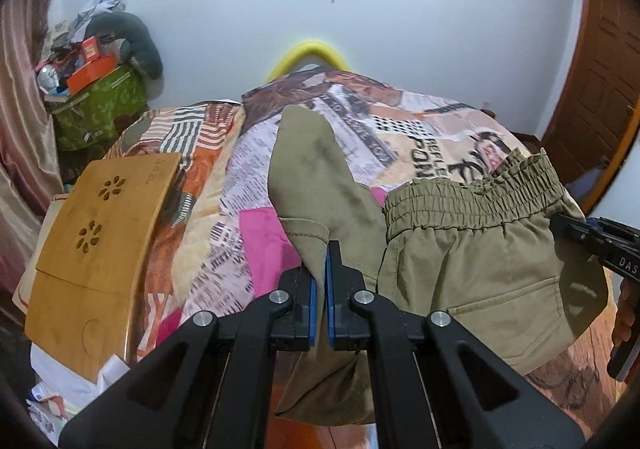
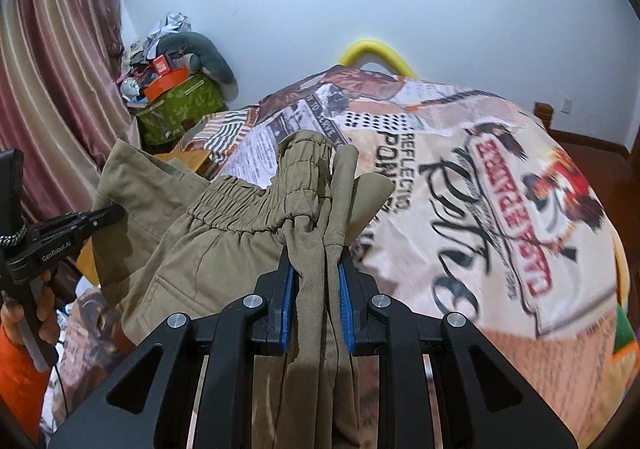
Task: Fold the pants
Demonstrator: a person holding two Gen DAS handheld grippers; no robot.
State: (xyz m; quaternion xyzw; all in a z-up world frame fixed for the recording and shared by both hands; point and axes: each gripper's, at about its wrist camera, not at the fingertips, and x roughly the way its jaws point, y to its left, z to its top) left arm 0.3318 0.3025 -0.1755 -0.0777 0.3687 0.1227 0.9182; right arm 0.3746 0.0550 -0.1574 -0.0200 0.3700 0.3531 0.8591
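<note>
1 pair of olive cotton pants with gathered elastic waistband hung above the printed bedspread; 2 black grippers, left gripper and right gripper, each clamped its fabric.

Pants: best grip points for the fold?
Grip the pants at the two ends of the elastic waistband, from the near side. That gathered band is the thickest edge; the left gripper and right gripper already clamp cloth there.

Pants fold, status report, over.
Left gripper shut on pants. Right gripper shut on bunched waistband. Pants held over bed. Nothing blocking.
</note>
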